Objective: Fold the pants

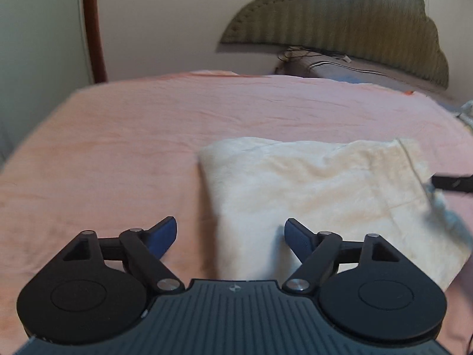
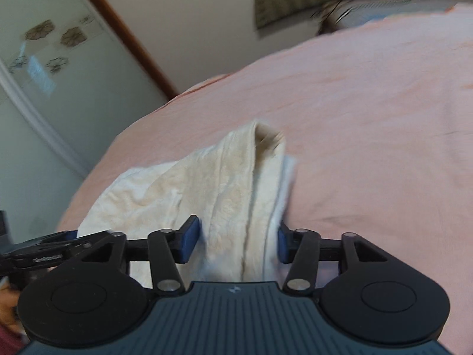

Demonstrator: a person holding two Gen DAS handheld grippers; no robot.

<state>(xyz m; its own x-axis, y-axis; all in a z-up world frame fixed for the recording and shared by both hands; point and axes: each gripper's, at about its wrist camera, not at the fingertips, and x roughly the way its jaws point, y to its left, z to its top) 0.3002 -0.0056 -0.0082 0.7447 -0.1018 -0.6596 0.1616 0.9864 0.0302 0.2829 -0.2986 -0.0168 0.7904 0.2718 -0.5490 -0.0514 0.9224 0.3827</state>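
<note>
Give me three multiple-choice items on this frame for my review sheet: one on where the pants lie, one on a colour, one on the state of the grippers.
1. Where do the pants lie?
A. On the bed sheet
B. On a wooden floor
C. Over a chair back

2. What colour is the sheet under them?
A. Dark green
B. Pale pink
C. Grey stripes

3. How do the left gripper and right gripper stand?
A. Both clamped flat with no gap
B. Left shut, right open
C. Both open, fingers apart

Answers
1. A: the cream fabric rests on the sheet in both wrist views.
2. B: pink cloth surrounds the pants on all visible sides.
3. C: each view shows a clear gap between the blue pads, with folded fabric lying between the right ones, not visibly pinched.
</note>
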